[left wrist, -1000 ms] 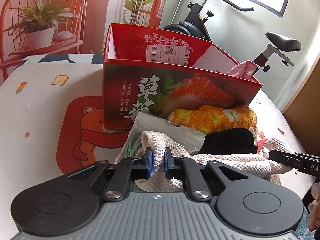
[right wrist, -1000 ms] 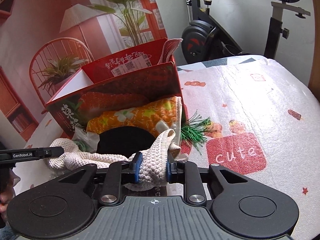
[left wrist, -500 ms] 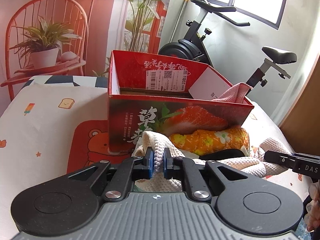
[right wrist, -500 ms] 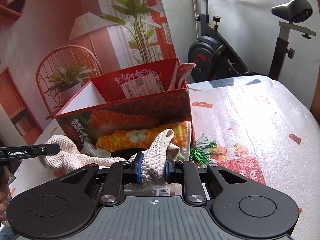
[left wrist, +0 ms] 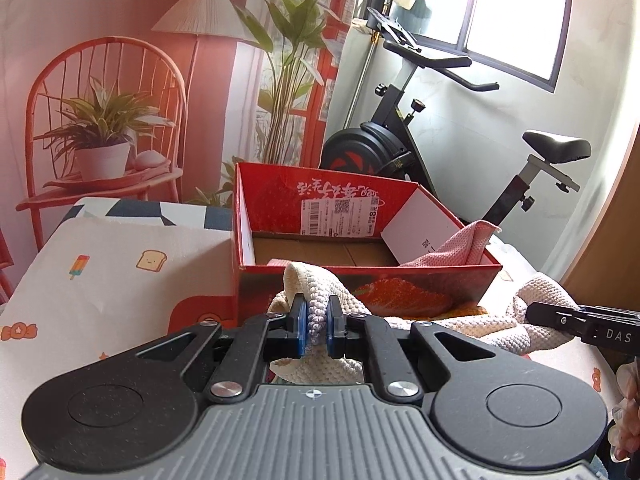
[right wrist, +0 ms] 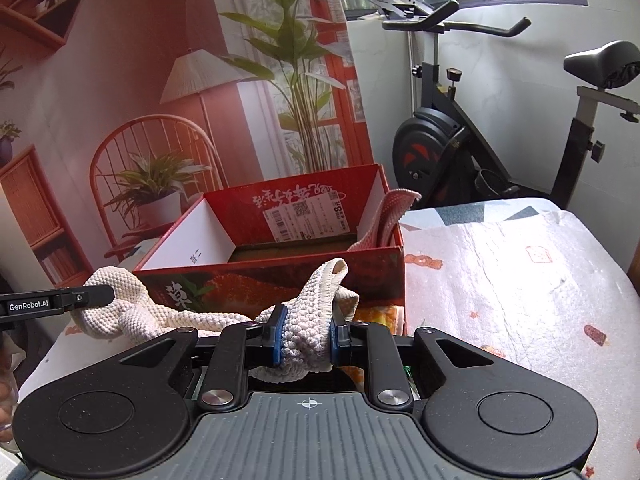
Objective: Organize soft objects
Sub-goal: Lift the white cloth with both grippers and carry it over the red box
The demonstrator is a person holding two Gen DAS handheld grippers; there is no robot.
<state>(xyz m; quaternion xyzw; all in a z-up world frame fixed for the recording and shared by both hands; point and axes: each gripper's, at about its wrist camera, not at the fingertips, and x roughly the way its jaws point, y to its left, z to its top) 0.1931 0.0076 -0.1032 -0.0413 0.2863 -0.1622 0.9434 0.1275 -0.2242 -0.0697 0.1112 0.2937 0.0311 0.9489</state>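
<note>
Cloth (left wrist: 316, 284), cream and knitted, hangs between your two grippers in front of the red box (left wrist: 360, 276). Your left gripper (left wrist: 317, 325) is clamped on one bunched end of it, the blue pads nearly together with a thin fold pinched between them. Your right gripper (right wrist: 306, 334) is clamped on the other end, its pads set wider around a thick wad of the knit, with a loop standing up above the pads. From the right wrist view the cloth sags across from one gripper to the other, clear of the box's near wall.

The box is open at the top and sits on a patterned cover (right wrist: 520, 264). A pink cloth (left wrist: 460, 246) drapes over its right corner, partly inside. Just below the box's front wall, a strip of orange flowered fabric (right wrist: 380, 314) shows beside your right gripper. An exercise bike (right wrist: 460, 148) stands behind the cover, well apart from the box.
</note>
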